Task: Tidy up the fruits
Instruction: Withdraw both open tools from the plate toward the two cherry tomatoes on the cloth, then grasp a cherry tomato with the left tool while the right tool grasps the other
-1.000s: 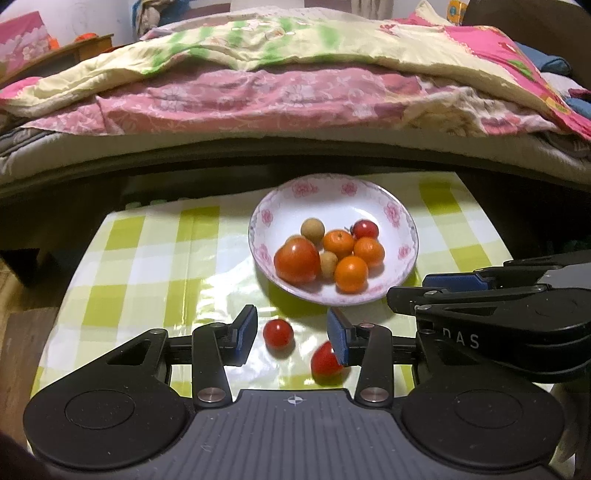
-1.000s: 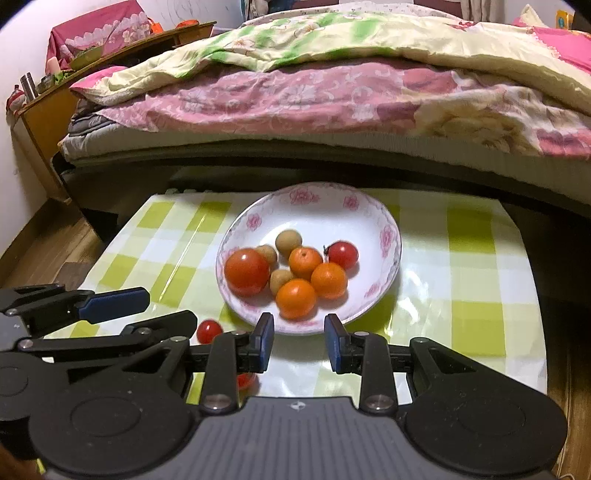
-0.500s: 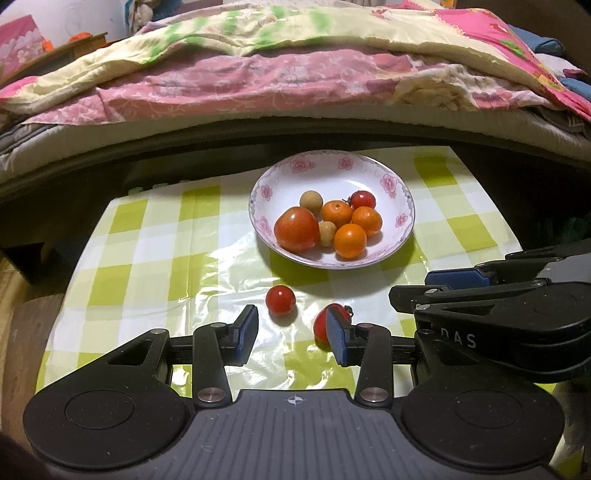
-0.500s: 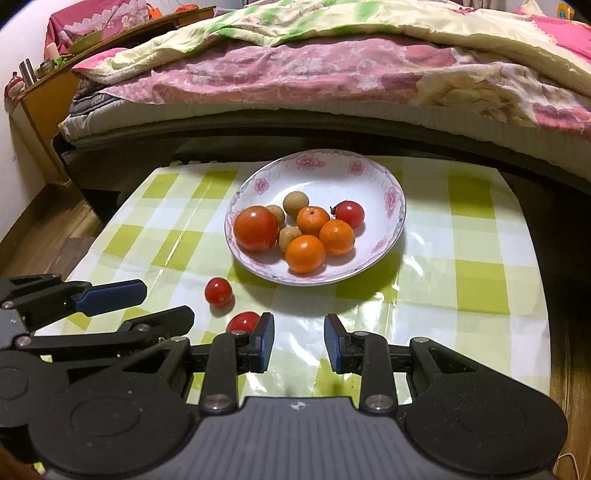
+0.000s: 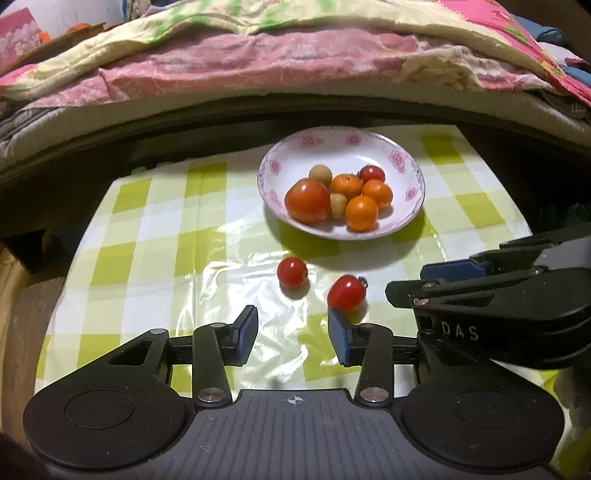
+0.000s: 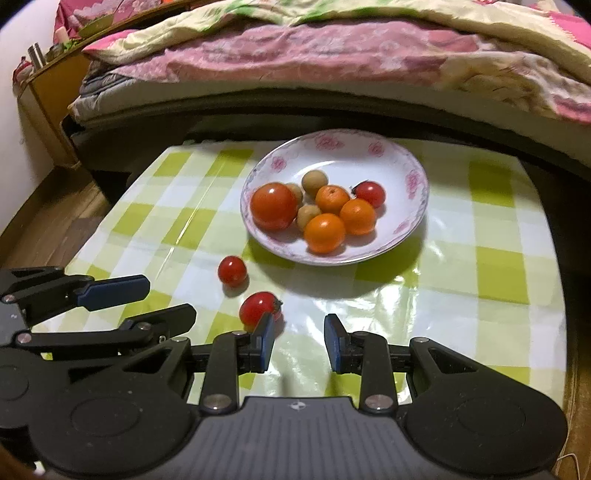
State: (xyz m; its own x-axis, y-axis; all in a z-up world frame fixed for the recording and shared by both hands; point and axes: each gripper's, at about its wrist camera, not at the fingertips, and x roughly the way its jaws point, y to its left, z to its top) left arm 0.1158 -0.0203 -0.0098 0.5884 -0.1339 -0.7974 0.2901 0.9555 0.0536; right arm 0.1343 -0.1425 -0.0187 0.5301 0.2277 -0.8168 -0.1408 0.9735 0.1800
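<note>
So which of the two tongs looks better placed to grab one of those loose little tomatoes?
Probably the left tongs: they are open, and the round cherry tomato lies nearly straight ahead of their gap. For the right tongs, also open, both it and the stemmed cherry tomato sit off to their left.

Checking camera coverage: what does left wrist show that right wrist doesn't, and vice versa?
Left wrist only: blue bedding top right, and the right gripper from the side.
Right wrist only: wooden shelf with a metal cup, wood floor, and the left gripper from the side.
Both: plate of fruit, two loose cherry tomatoes on the checked cloth, the bed. Both jaws open, empty.
</note>
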